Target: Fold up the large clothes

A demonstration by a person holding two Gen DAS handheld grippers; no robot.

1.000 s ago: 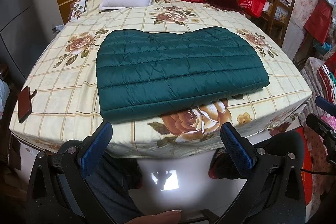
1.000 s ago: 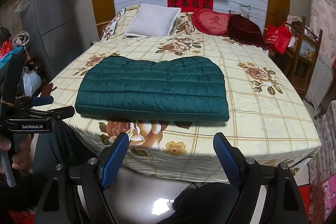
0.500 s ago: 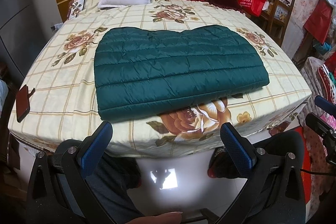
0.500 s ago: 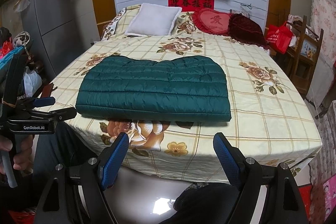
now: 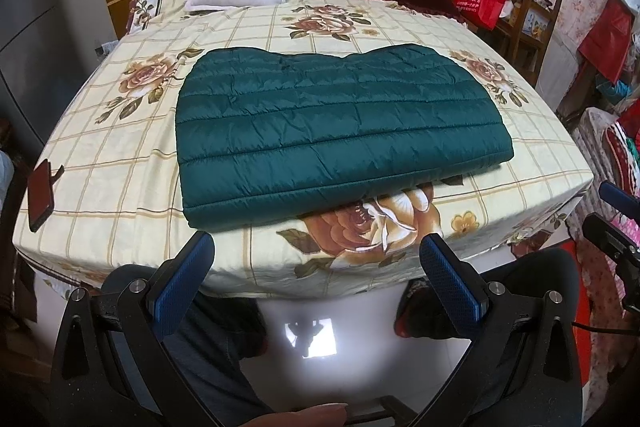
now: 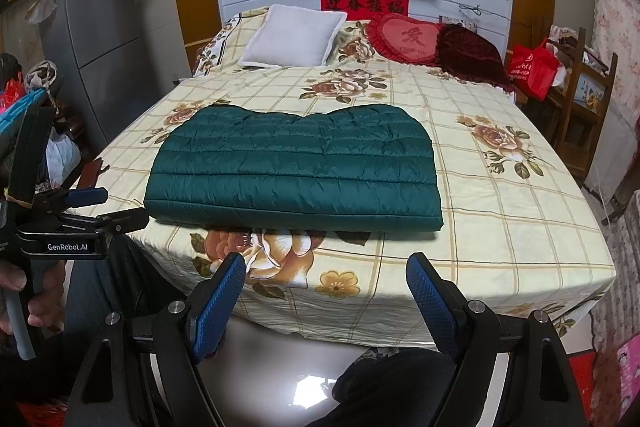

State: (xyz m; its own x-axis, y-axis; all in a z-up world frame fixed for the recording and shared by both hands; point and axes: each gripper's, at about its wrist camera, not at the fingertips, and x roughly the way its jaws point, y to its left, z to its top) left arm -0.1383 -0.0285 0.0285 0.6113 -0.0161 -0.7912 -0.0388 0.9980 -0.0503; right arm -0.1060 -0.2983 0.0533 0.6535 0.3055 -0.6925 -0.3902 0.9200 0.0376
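Across the bed, under its rose-print check sheet, lies the green quilted jacket: already a flat rectangular bundle, near the foot edge, long side across the bed. White pillow and red heart cushion at the head, well apart from it. Dark phone-like object at the bed's left edge.

Handling, judged: puffy, light, soft; slick shell likely to slide on itself and spring open. Best hold is a corner of the near folded edge, pinching all layers together.

Left gripper: jaws wide apart, holding nothing, off the foot of the bed, short of the jacket. Right gripper: likewise spread wide and empty, clear of the cloth.
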